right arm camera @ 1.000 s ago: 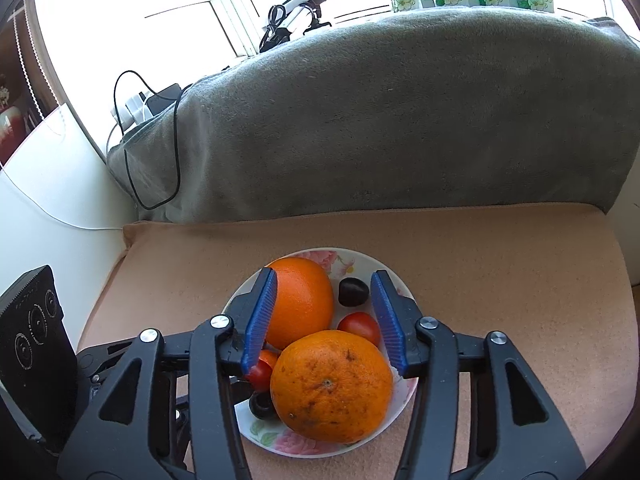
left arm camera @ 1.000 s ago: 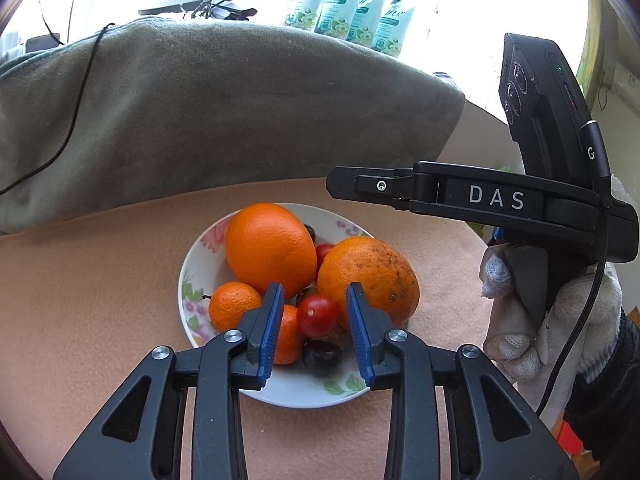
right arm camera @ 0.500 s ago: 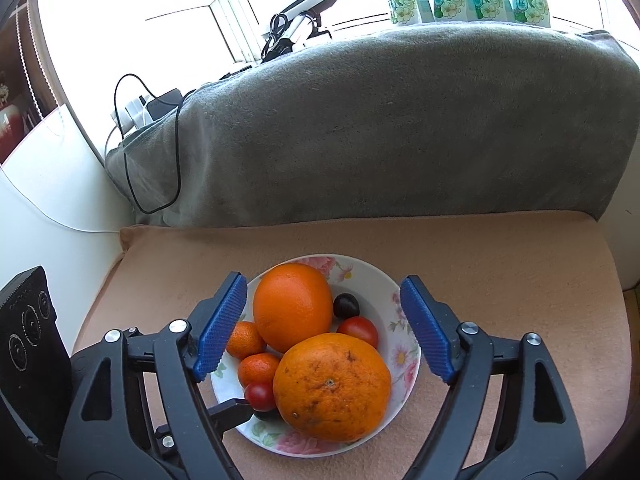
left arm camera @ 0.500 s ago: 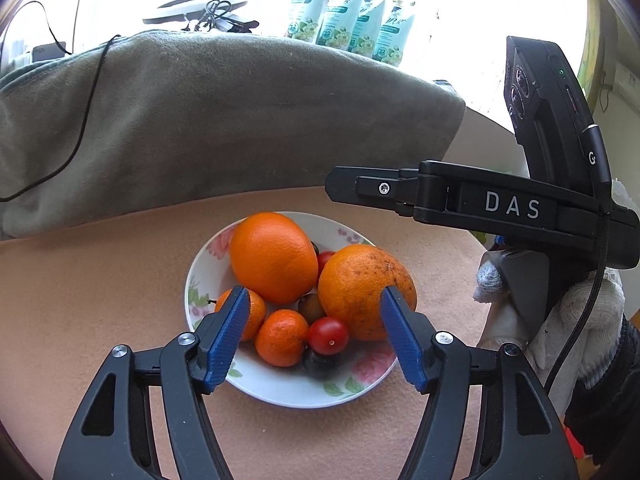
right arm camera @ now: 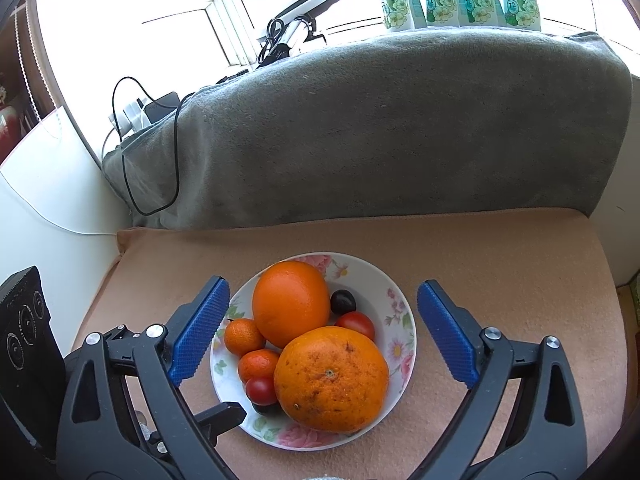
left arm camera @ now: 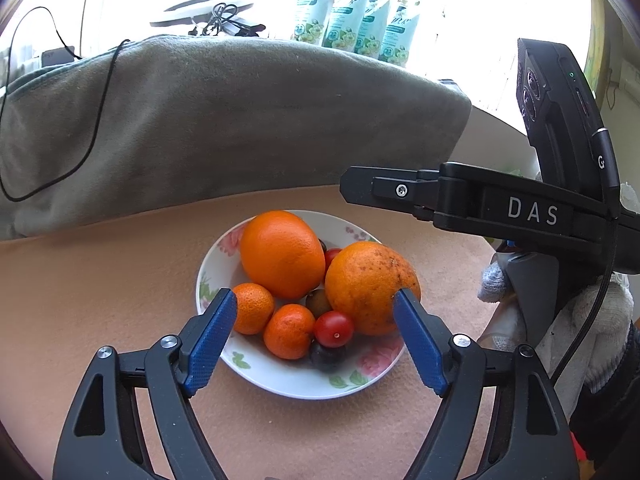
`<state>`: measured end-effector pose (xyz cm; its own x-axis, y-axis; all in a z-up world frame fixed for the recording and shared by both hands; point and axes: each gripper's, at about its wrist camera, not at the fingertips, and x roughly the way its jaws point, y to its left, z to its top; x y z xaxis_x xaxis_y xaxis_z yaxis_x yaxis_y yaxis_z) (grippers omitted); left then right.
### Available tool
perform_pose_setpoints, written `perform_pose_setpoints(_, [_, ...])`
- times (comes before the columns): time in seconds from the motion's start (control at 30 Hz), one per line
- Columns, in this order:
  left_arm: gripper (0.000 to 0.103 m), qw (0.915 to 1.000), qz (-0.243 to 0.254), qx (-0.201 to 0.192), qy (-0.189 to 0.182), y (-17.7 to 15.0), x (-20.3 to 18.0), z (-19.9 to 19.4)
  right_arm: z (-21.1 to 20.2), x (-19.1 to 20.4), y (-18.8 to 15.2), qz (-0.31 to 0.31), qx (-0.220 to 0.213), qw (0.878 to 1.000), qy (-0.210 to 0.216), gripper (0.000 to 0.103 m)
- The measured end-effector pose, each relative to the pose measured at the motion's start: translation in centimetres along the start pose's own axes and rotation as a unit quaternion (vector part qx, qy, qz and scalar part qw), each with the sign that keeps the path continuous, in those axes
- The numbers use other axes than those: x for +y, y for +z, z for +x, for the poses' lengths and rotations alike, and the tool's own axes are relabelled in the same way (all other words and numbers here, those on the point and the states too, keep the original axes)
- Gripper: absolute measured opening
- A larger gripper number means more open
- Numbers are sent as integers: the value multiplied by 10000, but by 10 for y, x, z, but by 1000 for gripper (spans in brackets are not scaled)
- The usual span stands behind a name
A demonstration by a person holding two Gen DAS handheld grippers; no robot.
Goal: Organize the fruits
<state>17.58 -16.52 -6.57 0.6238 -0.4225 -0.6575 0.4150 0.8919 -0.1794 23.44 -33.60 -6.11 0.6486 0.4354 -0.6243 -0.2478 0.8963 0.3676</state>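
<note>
Orange fruits (left arm camera: 282,258) and small tomatoes (left arm camera: 333,329) sit heaped on a floral plate (right arm camera: 394,300) on the tan-covered desk (right arm camera: 500,264), while both the left hand-held gripper (left arm camera: 316,338) and right hand-held gripper (right arm camera: 322,330), jaws just opened wide, hang empty above it.

White floral-printed ceramic plate (left arm camera: 280,380): glossy glaze. Large bright orange (left arm camera: 282,254): finely dimpled peel with a slight sheen. Brown-speckled orange (right arm camera: 331,378): rougher, matt, blemished. Red cherry tomato (left arm camera: 333,329): smooth, shiny. Peach fleece cloth (right arm camera: 500,264): matt, nappy. Grey plush blanket (right arm camera: 400,128): soft pile. Blue ribbed jaw pads on matt black plastic frames with bright metal screws. White knitted cotton glove (left arm camera: 600,332).
</note>
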Motion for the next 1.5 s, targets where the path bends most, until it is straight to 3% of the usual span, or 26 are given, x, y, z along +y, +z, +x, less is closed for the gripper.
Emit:
perform_pose_setpoints(0.53, [80,10000,-29,-62,43,-4,3,-13,-18,12,-9,-165,-160,9996,-140,97])
perform_pose_setpoints(0.93, [81,9995,-53,-235,182,-4,6,-42,-56,32,-12,-196,-562,9982,-116,103])
perform_pose_setpoints(1.5, [81,9978,-21,-466,468,-25,2,-95,-115,63,-53,-539,-1015,9926,-399,103])
